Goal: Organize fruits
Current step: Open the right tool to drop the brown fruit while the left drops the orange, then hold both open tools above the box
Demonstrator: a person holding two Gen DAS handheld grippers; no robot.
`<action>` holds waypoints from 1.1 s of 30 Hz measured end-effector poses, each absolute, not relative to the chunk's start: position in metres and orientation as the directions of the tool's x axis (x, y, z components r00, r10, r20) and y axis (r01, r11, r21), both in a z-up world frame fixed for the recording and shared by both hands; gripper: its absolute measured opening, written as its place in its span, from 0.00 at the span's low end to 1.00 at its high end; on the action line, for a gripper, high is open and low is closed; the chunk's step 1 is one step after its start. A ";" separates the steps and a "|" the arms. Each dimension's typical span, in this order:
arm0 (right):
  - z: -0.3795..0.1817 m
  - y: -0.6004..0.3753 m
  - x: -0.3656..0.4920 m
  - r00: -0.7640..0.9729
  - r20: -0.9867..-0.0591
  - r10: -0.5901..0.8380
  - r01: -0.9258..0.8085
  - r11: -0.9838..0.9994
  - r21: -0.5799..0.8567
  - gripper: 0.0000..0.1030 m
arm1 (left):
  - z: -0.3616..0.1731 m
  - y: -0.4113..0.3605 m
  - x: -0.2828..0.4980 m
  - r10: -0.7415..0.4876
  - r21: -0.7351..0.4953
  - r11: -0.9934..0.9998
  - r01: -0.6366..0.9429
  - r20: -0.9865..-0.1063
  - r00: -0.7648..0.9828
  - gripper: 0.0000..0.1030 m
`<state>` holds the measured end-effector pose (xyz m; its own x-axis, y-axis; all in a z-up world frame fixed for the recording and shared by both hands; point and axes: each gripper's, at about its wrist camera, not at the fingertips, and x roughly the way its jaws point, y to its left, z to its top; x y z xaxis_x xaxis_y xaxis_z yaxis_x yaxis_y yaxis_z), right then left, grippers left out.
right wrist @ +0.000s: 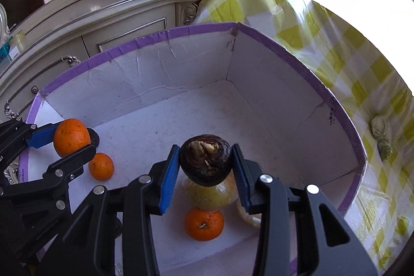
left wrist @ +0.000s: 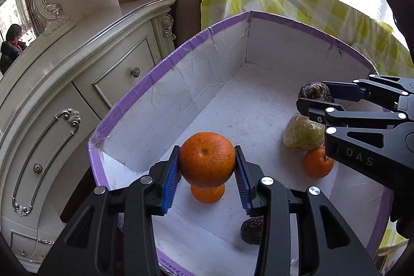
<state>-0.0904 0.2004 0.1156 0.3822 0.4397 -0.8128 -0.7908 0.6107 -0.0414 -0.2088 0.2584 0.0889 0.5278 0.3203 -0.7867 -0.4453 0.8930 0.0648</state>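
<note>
Both cameras look steeply down, close, into the box, its far corner at 12 o'clock. The left view catches the right tool at 3 o'clock; the right view catches the left tool at 9 o'clock. Both share the box floor.

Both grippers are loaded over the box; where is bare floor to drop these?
Bare: the box floor toward its far corner. Crowded: near end, with a small orange, wrapped yellow fruit and another orange.
</note>
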 end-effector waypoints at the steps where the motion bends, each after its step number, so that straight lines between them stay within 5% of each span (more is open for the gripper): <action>1: 0.116 0.201 -0.090 0.382 -0.816 0.435 -0.790 0.612 -0.044 0.40 | 0.089 0.258 -0.209 0.319 0.066 0.894 -0.443 -0.788 0.527 0.38; 5: 0.115 0.202 -0.092 0.377 -0.821 0.430 -0.789 0.613 -0.041 0.47 | 0.089 0.259 -0.208 0.313 0.062 0.895 -0.442 -0.793 0.522 0.39; 7: 0.118 0.201 -0.091 0.372 -0.817 0.441 -0.789 0.614 -0.028 0.61 | 0.090 0.259 -0.208 0.309 0.054 0.895 -0.443 -0.792 0.526 0.46; 8: 0.119 0.201 -0.091 0.371 -0.815 0.445 -0.789 0.614 -0.024 0.62 | 0.092 0.260 -0.209 0.306 0.044 0.893 -0.447 -0.789 0.532 0.67; 10: 0.119 0.200 -0.090 0.370 -0.814 0.447 -0.790 0.613 -0.021 0.64 | 0.097 0.261 -0.212 0.320 0.034 0.885 -0.464 -0.769 0.553 0.88; 27: 0.127 0.186 -0.087 0.351 -0.773 0.528 -0.778 0.624 0.072 0.84 | 0.110 0.272 -0.218 0.355 0.011 0.858 -0.513 -0.736 0.577 0.90; 33: 0.138 0.167 -0.089 0.390 -0.690 0.610 -0.761 0.636 0.131 0.89 | 0.129 0.268 -0.226 0.393 -0.013 0.842 -0.540 -0.670 0.629 0.93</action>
<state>-0.0891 0.1674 0.1381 0.3904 0.6098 -0.6898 -0.7607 0.6357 0.1315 -0.2263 0.2678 0.1288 0.6292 0.3933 -0.6704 -0.5397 0.8418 -0.0127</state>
